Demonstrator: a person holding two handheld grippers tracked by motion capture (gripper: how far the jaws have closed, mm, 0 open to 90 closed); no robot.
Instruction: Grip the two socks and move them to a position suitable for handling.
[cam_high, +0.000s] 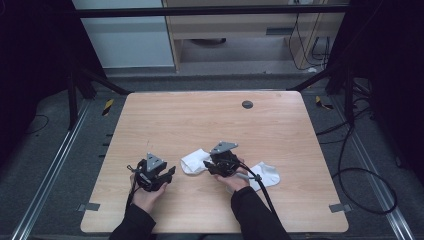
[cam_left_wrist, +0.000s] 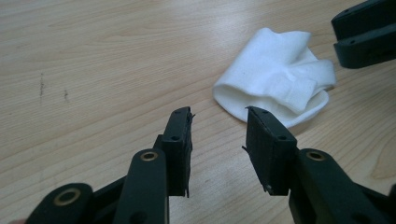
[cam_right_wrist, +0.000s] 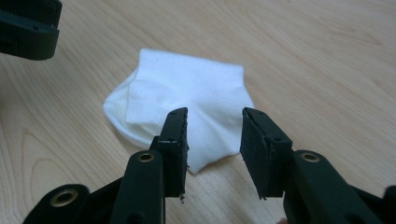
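Table (cam_high: 210, 115): light wood top, bare apart from two socks and a small dark round disc (cam_high: 247, 104) near its far edge.
Folded sock (cam_high: 195, 161): white, lay on the table's near half, between the two grippers, cuff opening toward the left gripper.
Second sock (cam_high: 266, 173): white, lay flat near the folded sock, on its right, partly hidden under the right gripper's cable.
Left gripper (cam_left_wrist: 218, 119): held low to the left of the folded sock; jaws stood apart, nothing between them, tips just short of the sock.
Right gripper (cam_right_wrist: 215, 120): held over the folded sock's right end; jaws stood apart, sock visible through the gap, contact could not be determined.
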